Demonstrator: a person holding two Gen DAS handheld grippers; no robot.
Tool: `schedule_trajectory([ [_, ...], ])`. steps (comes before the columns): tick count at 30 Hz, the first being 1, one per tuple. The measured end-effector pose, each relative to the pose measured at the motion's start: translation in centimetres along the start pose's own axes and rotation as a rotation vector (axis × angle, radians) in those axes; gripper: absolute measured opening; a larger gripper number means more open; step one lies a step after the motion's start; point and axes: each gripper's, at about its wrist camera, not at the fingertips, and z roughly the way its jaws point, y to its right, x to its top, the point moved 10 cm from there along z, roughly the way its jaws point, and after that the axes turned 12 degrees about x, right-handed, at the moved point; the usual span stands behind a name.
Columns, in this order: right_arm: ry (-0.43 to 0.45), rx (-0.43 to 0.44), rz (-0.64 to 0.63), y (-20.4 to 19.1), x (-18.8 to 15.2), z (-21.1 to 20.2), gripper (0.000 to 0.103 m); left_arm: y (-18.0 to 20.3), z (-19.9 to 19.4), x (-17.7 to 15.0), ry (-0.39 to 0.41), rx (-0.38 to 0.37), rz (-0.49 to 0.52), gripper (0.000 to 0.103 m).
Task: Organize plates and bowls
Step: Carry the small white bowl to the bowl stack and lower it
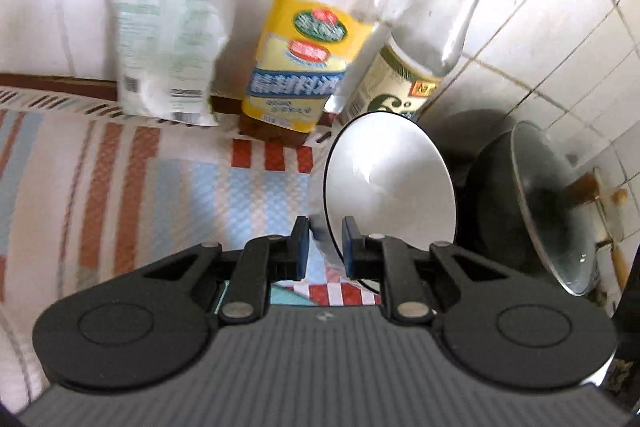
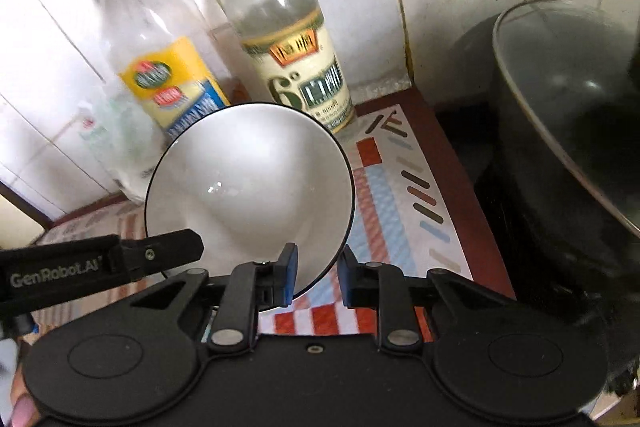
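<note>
A white bowl (image 1: 388, 183) with a thin black rim is held tilted above the patterned mat (image 1: 120, 187). My left gripper (image 1: 326, 247) is shut on its rim, one blue pad on each side of the wall. In the right wrist view the same bowl (image 2: 248, 183) faces the camera, and a black finger of the left gripper (image 2: 168, 247) reaches its lower left rim. My right gripper (image 2: 318, 275) is shut on the lower rim, its left pad against the inside and its right pad at the outer edge. The bowl's underside is hidden.
Two tall bottles (image 2: 160, 75) (image 2: 292, 47) and a plastic bag (image 1: 168, 43) stand against the tiled wall behind the bowl. A dark wok with a glass lid (image 2: 568, 131) fills the right side. The mat (image 2: 400, 187) ends at a brown counter edge. A fingertip (image 2: 22, 411) shows bottom left.
</note>
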Motion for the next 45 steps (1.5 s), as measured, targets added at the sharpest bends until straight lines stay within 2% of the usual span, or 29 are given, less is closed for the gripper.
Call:
schedule_trajectory([
  [17,-0.020,0.075,-0.056,-12.8,-5.6,-6.1,0.026,-8.0,-12.9,-2.0,0.113,0.094,0.052,0.015],
  [24,-0.030,0.105,-0.073,-18.6,-8.3,-7.0,0.026,-12.2,-17.0,-3.9,0.140,0.130,0.029,0.015],
  [36,-0.097,0.139,-0.109,-25.9,-13.4,-4.8,0.026,-20.9,-18.1,-6.8,0.104,0.181,-0.038,0.015],
  [41,-0.156,0.113,-0.149,-27.4,-16.1,-1.1,0.026,-24.1,-15.8,-7.9,0.060,0.232,-0.070,0.015],
  [45,-0.173,0.098,-0.137,-27.3,-16.8,0.2,0.026,-25.5,-14.0,-8.9,0.009,0.191,-0.107,0.015],
])
